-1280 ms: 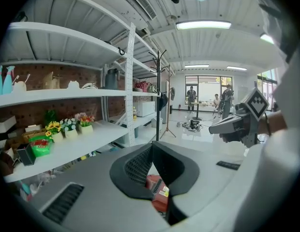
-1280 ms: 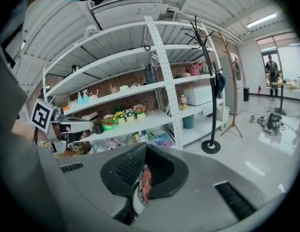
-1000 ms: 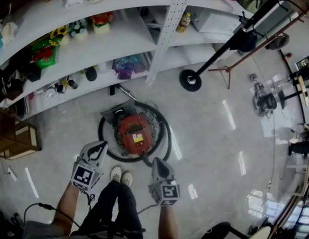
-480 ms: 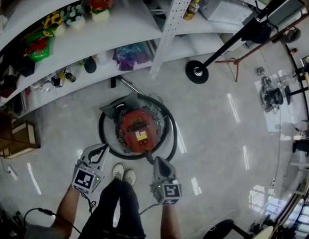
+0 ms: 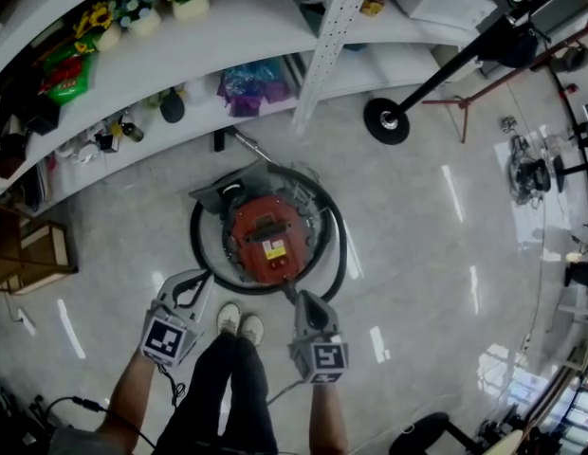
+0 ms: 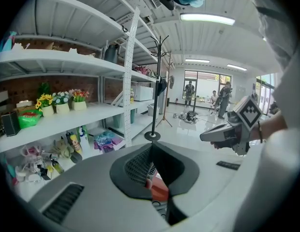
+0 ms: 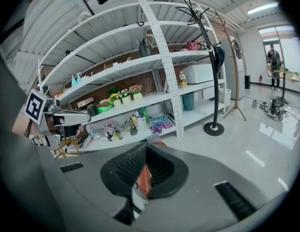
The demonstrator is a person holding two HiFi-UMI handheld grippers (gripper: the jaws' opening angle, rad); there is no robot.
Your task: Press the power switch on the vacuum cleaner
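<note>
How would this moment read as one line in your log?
vacuum cleaner: red, on floor, untouched | left gripper: shut, empty, clear of it | right gripper: shut, empty, clear of it

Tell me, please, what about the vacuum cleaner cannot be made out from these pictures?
- Power switch: in the head view it is too small to pick out on the vacuum cleaner.
- Vacuum cleaner's shape: in the left gripper view the left hand-held gripper covers all but a red sliver. In the right gripper view the right hand-held gripper does likewise.
- Yellow label: in the head view the print is too small to read.
</note>
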